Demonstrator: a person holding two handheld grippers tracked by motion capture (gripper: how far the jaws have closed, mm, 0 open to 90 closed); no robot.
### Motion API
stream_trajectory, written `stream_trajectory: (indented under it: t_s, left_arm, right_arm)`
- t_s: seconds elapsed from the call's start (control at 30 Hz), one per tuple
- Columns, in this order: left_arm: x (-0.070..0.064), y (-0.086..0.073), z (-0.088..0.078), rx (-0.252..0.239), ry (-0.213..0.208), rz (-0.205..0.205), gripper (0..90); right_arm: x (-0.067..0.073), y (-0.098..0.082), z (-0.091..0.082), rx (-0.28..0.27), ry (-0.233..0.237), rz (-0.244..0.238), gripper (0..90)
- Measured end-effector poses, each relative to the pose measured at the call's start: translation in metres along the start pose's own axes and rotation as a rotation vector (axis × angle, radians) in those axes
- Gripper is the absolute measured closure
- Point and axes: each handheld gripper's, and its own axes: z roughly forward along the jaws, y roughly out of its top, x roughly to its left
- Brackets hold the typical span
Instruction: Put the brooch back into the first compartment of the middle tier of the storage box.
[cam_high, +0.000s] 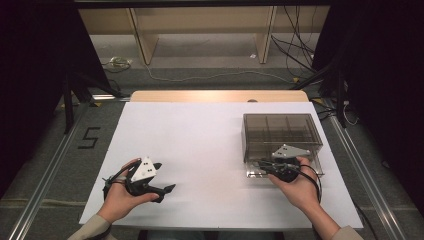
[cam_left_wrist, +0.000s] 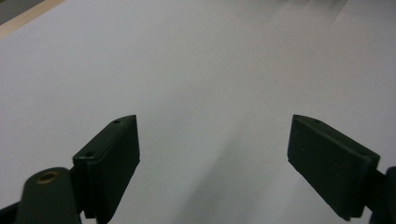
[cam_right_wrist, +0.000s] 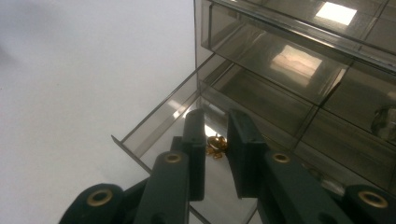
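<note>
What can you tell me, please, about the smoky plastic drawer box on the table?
The drawer box is a low, smoke-tinted, see-through plastic case with a grid of dividers inside, standing upright on the white table cover at its right side. Its bottom drawer is pulled out toward the person. The right gripper reaches into that drawer, jaws nearly closed around a small gold-coloured object; whether they grip it is unclear. Nothing else touches the box.

Wooden table (cam_high: 220, 95) under a white sheet (cam_high: 200, 150) — on it, at right, a smoky clear drawer box (cam_high: 280, 131).
</note>
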Motion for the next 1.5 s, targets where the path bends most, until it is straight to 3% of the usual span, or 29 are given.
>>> stream_trajectory:
  t_s: [0.8,1.5]
  left_arm:
    - [0.000,0.000,0.000,-0.001,0.000,-0.001,17.0]
    - [0.000,-0.001,-0.001,-0.007,-0.004,-0.001,17.3]
  right_arm:
    - [-0.002,-0.002,0.002,0.013,-0.002,0.000,74.8]
    - [-0.008,-0.005,-0.016,-0.043,-0.018,0.040,62.2]
